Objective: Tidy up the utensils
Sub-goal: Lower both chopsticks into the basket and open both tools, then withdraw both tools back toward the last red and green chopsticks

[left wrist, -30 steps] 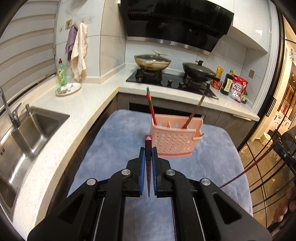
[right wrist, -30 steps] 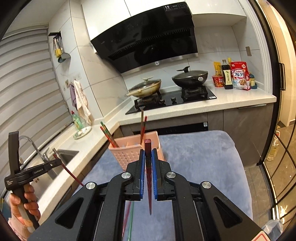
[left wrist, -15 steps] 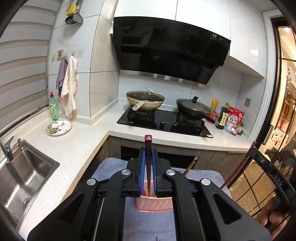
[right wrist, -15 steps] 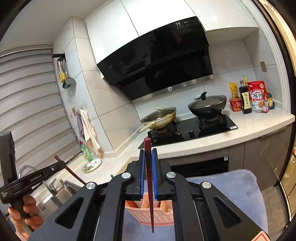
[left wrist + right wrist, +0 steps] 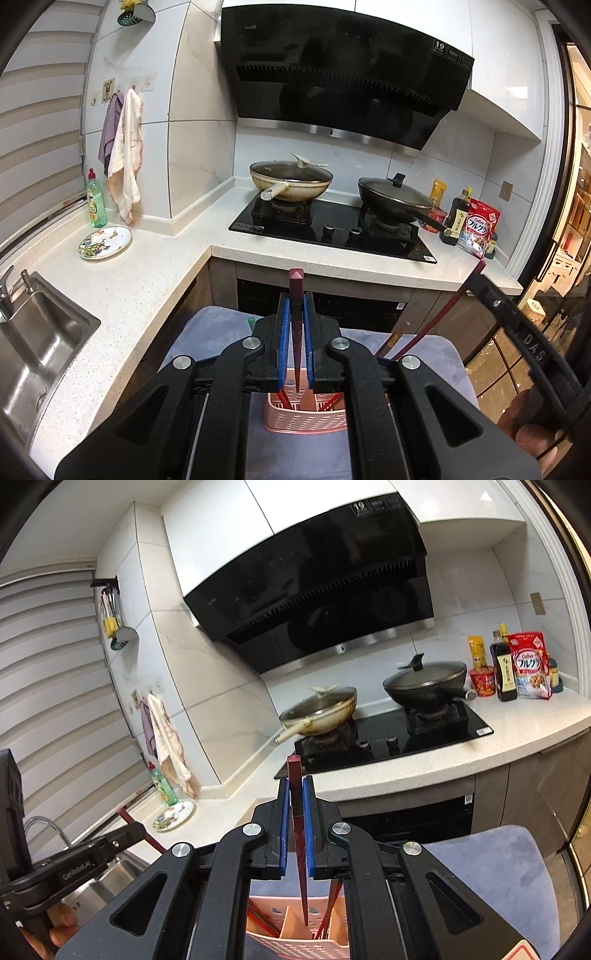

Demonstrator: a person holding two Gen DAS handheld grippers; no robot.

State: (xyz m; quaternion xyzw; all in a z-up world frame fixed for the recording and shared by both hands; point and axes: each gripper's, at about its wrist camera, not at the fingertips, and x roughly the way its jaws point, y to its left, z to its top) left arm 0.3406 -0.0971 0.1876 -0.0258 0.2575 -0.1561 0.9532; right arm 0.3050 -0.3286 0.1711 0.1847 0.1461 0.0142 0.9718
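My left gripper (image 5: 295, 306) is shut on a dark red chopstick (image 5: 296, 325) held upright, its lower tip above the pink perforated utensil basket (image 5: 306, 419). My right gripper (image 5: 295, 790) is shut on another dark red chopstick (image 5: 297, 830), its tip over a compartment of the same basket (image 5: 295, 941). Several chopsticks stand in the basket in both views. The basket sits on a grey-blue cloth (image 5: 424, 354), partly hidden by the gripper bodies. The right gripper with its chopstick shows at the right edge of the left wrist view (image 5: 517, 332); the left gripper shows at the left of the right wrist view (image 5: 74, 864).
A white counter (image 5: 147, 280) wraps around behind. A steel sink (image 5: 33, 350) is at the left, with a patterned plate (image 5: 105, 242) and a green soap bottle (image 5: 96, 203). The hob holds a wok (image 5: 291, 181) and a black pan (image 5: 395, 199). Bottles and a snack bag (image 5: 478, 229) stand at the right.
Both grippers have risen and tilted up above the basket, still holding their chopsticks. The basket has dropped to the bottom of both views, under the chopstick tips.
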